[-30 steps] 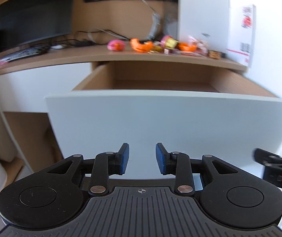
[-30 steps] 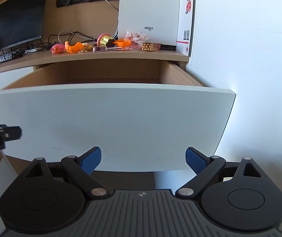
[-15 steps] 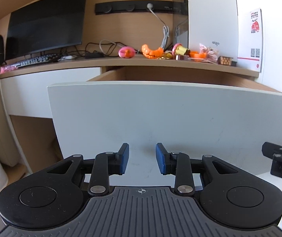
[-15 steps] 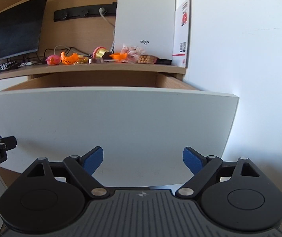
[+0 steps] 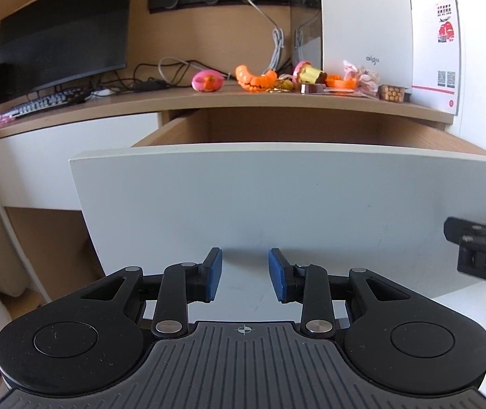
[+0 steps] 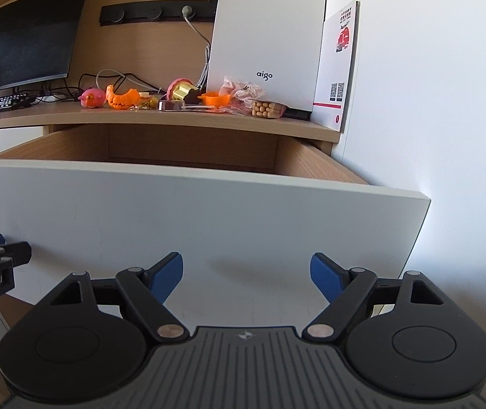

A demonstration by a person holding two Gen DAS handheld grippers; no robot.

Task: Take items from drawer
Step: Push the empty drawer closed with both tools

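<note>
The drawer [image 5: 277,197] stands pulled out under the desk, its white front panel filling both views [image 6: 174,211]. Only the upper inner wooden walls show; the panel hides the floor and any contents. My left gripper [image 5: 245,279] hovers before the panel's lower middle, open with a narrow gap and nothing between its blue pads. My right gripper [image 6: 247,277] is open wide and holds nothing, in front of the panel's right half. Small items lie on the desk top above: a pink toy [image 5: 207,81], an orange toy [image 5: 255,80], a pink-and-yellow cupcake toy [image 6: 181,90], a bag of round snacks [image 6: 267,109].
A white box [image 6: 266,34] and a red-and-white card [image 6: 340,68] stand at the desk's right end against the white wall. A monitor [image 5: 62,34], a keyboard [image 5: 42,101] and cables sit to the left. A closed white drawer front [image 5: 69,156] is left of the open one.
Both grippers have dropped lower against the drawer front, so the drawer's inside has slid out of sight. Neither gripper's opening has changed.
</note>
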